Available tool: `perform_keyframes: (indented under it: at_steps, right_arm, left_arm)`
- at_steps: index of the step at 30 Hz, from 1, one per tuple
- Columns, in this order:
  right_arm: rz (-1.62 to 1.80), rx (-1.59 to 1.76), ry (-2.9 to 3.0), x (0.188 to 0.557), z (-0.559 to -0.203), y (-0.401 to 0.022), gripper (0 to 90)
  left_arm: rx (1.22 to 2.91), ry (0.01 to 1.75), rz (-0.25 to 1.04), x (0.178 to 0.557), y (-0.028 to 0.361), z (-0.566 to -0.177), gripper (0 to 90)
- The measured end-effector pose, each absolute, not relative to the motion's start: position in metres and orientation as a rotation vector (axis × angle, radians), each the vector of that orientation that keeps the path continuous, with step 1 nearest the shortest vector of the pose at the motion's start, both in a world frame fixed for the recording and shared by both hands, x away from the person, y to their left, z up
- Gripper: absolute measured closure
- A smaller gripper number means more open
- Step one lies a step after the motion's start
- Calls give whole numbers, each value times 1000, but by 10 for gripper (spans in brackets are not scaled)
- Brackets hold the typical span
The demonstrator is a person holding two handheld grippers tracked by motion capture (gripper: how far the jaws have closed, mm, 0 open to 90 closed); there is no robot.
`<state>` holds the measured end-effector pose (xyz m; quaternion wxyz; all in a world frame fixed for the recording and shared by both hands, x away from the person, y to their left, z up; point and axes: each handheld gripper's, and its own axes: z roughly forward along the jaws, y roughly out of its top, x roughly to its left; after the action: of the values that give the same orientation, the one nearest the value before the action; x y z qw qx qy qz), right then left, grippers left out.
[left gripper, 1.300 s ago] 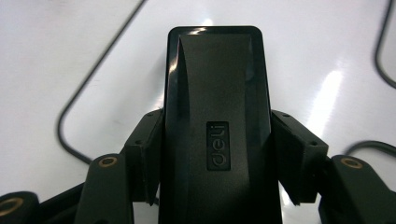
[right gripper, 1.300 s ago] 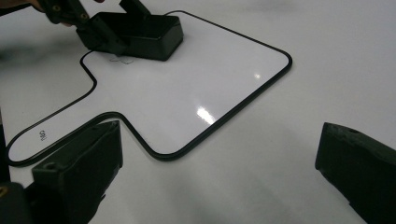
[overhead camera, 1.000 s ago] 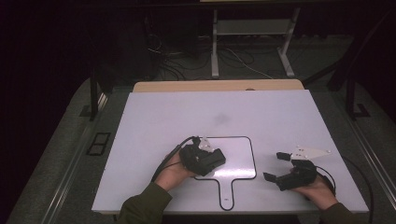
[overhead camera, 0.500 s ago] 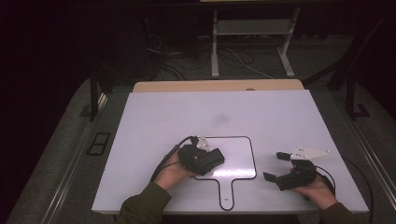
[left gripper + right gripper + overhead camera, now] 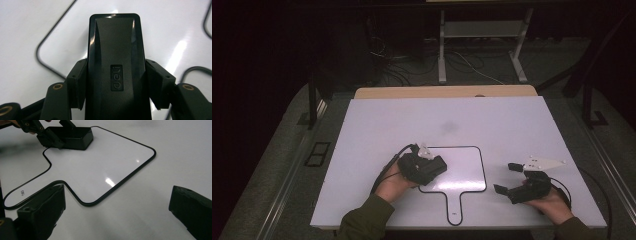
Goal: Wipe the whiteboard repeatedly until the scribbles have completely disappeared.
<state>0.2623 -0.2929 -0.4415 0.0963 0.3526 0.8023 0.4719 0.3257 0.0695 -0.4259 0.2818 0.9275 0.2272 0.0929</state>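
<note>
Your left tongs (image 5: 438,165) are clamped on that black deli box (image 5: 116,62) over the paddle outline's (image 5: 484,172) left edge, right tongs (image 5: 507,179) wide open and empty beside it, so an uneven squeeze could let it slip.

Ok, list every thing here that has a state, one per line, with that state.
left gripper: shut on the black Deli box, low over the paddle-shaped outline.
black Deli box: clamped at both sides between the pads, logo face up.
right gripper: open, nothing between the jaws, held to the right of the outline.
paddle-shaped outline: drawn on the white table top, its handle toward the person.
white table top: flat, glossy.
</note>
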Motion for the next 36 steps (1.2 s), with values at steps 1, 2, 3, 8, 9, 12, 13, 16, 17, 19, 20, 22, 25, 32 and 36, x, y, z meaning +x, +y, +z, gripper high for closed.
perform_keyframes:
  at_steps: [1,2,3,8,9,12,13,16,17,19,20,22,25,32,36]
  right_arm:
    - [1398,1044,2376,262,-442,-293,0]
    - [1397,1044,2376,262,-441,-293,0]
    - [1397,1045,2375,262,-441,-293,0]
    - [1397,1043,2376,262,-441,-293,0]
    - [1397,1040,2374,262,-441,-293,0]
    - [1397,1044,2373,262,-441,-293,0]
    - [1397,1045,2375,262,-441,-293,0]
    - [1396,1044,2377,262,-442,-293,0]
    - [1396,1044,2377,262,-441,-293,0]
    - [1395,1043,2377,262,-441,-292,0]
    - [1393,1042,2379,262,-442,-292,0]
    - [1393,1040,2380,262,-442,-292,0]
    - [1394,1042,2381,262,-442,-292,0]
    - [1397,1039,2377,262,-441,-293,0]
    - [1398,1039,2377,262,-441,-293,0]
  left_arm:
    - [2485,611,254,325,69,-426,395]
    - [2484,616,256,326,69,-426,395]
    - [2484,620,250,327,70,-426,395]
    - [2477,671,296,333,76,-426,395]
    - [2478,690,299,336,79,-425,395]
    - [2470,719,307,343,86,-425,395]
    - [2466,725,307,344,86,-425,395]
    - [2477,721,319,345,85,-425,395]
    - [2484,713,322,345,85,-424,395]
    - [2478,717,306,344,84,-425,395]
    - [2487,707,295,344,83,-424,395]
    - [2492,685,289,342,79,-424,395]
    - [2483,652,259,337,71,-425,395]
    - [2474,603,195,331,62,-424,394]
    - [2443,621,168,331,64,-421,394]
